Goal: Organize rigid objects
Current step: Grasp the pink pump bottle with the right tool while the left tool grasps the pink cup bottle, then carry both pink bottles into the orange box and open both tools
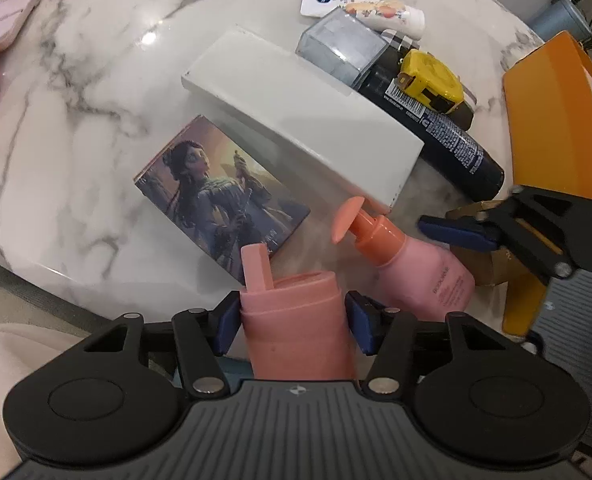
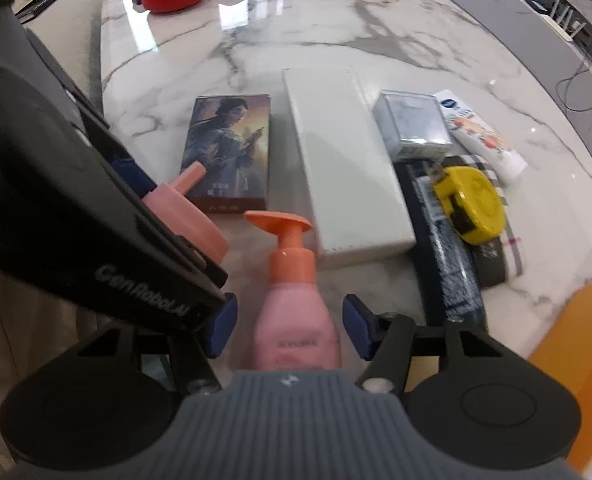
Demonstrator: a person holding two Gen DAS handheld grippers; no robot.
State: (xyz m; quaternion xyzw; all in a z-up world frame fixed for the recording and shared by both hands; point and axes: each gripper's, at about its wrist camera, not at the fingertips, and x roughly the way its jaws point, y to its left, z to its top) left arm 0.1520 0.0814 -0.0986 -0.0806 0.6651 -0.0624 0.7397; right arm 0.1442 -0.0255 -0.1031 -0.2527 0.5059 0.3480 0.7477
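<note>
Left gripper [image 1: 292, 322] steeply down, clamped on pink tube [image 1: 296, 320]; right gripper [image 2: 290, 326] down, jaws clear of pump bottle [image 2: 296, 320]; "GenRobot.AI" legible.

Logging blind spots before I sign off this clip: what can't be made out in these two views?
- Pink bottle in the left gripper: lower body hidden behind the gripper housing, left wrist view.
- Pink pump bottle: label blurred, base cut off by the right gripper body, right wrist view.
- Dark spray can: print too small to read; the yellow tape measure covers part of it.
- Orange tray: cut off by the edge.
</note>
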